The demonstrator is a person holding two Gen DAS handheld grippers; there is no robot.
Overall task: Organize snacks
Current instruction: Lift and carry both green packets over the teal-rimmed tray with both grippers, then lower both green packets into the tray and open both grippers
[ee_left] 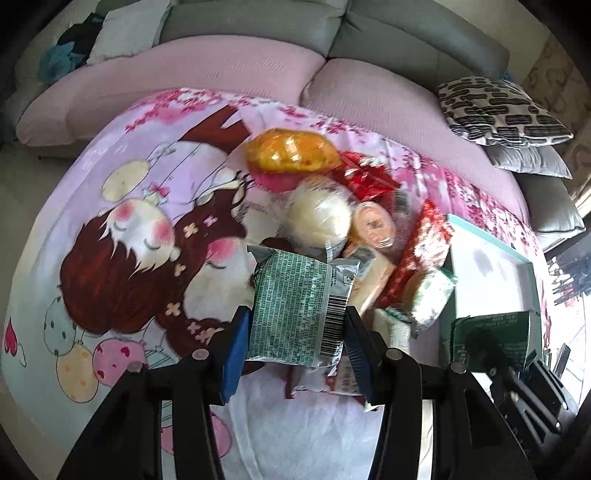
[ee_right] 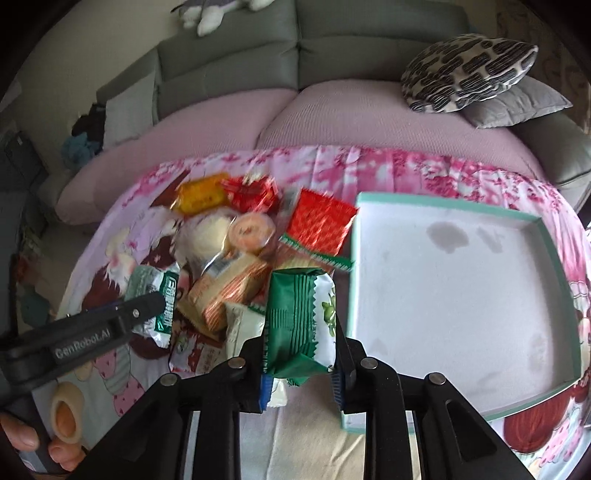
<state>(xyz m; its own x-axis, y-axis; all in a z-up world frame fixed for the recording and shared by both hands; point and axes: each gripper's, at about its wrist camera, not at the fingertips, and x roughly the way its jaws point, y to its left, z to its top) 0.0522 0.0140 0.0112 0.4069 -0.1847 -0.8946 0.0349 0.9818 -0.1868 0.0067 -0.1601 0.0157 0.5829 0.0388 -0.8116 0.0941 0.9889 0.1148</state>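
Here the left gripper, marked "GenRobot.AI", clamps a barcoded green packet; right gripper clamps a green wafer pack.

A pink cartoon cloth printed with sleeping girls covers the surface. Behind it stands a grey sofa with pink seat cushions. A black-and-white patterned pillow lies on a grey pillow at the right; a plush toy sits on the sofa back.
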